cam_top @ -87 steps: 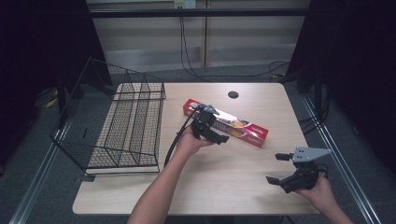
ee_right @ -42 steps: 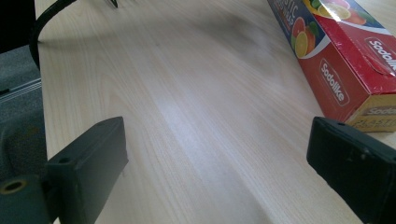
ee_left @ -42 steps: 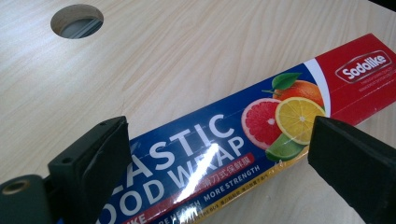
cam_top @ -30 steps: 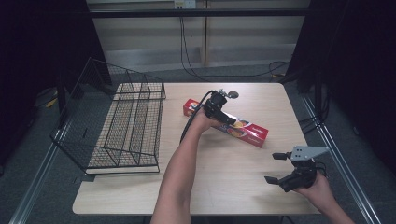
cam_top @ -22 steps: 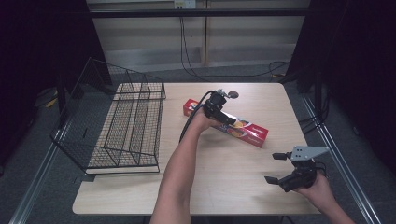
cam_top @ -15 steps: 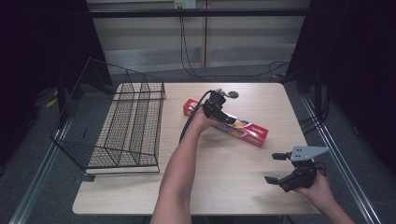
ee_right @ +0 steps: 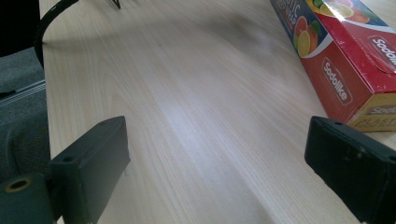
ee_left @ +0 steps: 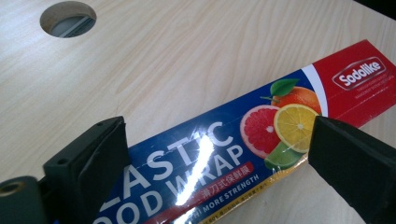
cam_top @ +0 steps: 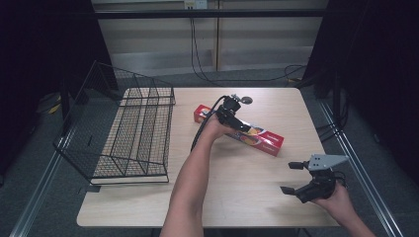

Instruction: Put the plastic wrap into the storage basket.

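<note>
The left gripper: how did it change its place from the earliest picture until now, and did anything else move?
The left gripper moved away from the person, toward the table's far side, and is now over the plastic wrap box, its open jaws standing on either side of the box without closing. The box, the wire rack and the right gripper, also open, stayed where they were.

this reads to me as a lab or recording room, not a home — black curtains (cam_top: 44,54) hang on both sides of my view, and grey carpet (cam_top: 39,148) covers the floor. loose cables (cam_top: 195,54) run down a plain pale wall panel (cam_top: 163,34) at the back. the light wood surface (cam_top: 247,197) i work over has a round cable hole (ee_left: 68,18) — office-style furniture, sitting inside metal floor rails (cam_top: 365,173).
</note>
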Motion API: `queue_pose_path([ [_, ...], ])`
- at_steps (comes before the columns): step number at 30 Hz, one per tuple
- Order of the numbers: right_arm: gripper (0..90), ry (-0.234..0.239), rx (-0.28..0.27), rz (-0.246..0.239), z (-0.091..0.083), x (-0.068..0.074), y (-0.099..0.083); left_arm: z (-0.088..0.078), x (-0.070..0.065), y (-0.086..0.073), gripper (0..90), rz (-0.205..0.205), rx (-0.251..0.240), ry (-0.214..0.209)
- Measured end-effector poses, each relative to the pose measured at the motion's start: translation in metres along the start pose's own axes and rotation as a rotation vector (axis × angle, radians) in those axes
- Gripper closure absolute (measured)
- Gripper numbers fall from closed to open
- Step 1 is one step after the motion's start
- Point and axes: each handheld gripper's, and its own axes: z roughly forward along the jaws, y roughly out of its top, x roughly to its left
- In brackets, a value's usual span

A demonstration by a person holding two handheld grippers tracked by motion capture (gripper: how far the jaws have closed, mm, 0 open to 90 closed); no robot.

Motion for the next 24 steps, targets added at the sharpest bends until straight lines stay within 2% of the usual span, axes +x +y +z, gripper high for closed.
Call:
queue_pose_path([
  [1, 6.3, -0.001, 0.0, 0.002, -0.0001, 0.0001, 0.0, -0.001, 0.0003, 0.0007, 4.4, 0.014, 0.018, 0.001],
  [7, 6.4, 0.006, 0.001, -0.001, 0.0006, 0.0002, 0.0001, -0.0024, -0.0017, -0.0011, 4.5, -0.016, 0.012, -0.026],
  [9, 6.4, 0.004, -0.003, 0.0, 0.0001, 0.0003, 0.0002, -0.0031, -0.0012, -0.001, 4.5, 0.004, 0.024, -0.028],
  [11, 6.3, 0.003, -0.004, 0.001, 0.0, 0.0003, 0.0003, -0.0024, -0.0016, -0.0013, 4.5, 0.002, 0.014, -0.028],
  [12, 6.4, 0.006, -0.004, 0.003, 0.0, 0.0003, 0.0003, -0.0029, -0.0007, -0.001, 4.5, 0.023, 0.025, -0.028],
  [14, 6.3, 0.003, -0.004, 0.006, 0.0002, 0.0005, 0.0005, -0.0028, -0.0003, -0.0005, 4.5, 0.035, 0.029, -0.025],
  [16, 6.4, 0.004, -0.005, 0.001, 0.0002, 0.0004, 0.0005, -0.0023, 0.0008, 0.0002, 4.5, 0.026, 0.024, -0.023],
  [17, 6.4, 0.004, -0.005, 0.0, 0.0003, 0.0004, 0.0004, -0.0021, 0.0018, 0.0006, 4.5, 0.023, 0.027, -0.004],
  [19, 6.4, 0.01, -0.002, 0.002, 0.0007, 0.0002, 0.0006, -0.0011, 0.0036, 0.0006, 4.4, 0.017, 0.012, -0.007],
  [22, 6.4, 0.008, -0.003, 0.001, 0.0008, 0.0001, 0.0006, -0.0004, 0.0069, 0.0024, 3.7, 0.016, 0.022, -0.001],
  [24, 6.4, 0.006, -0.001, -0.001, 0.0009, -0.0007, 0.0003, 0.001, 0.0079, 0.0021, 3.4, 0.011, 0.004, -0.006],
])
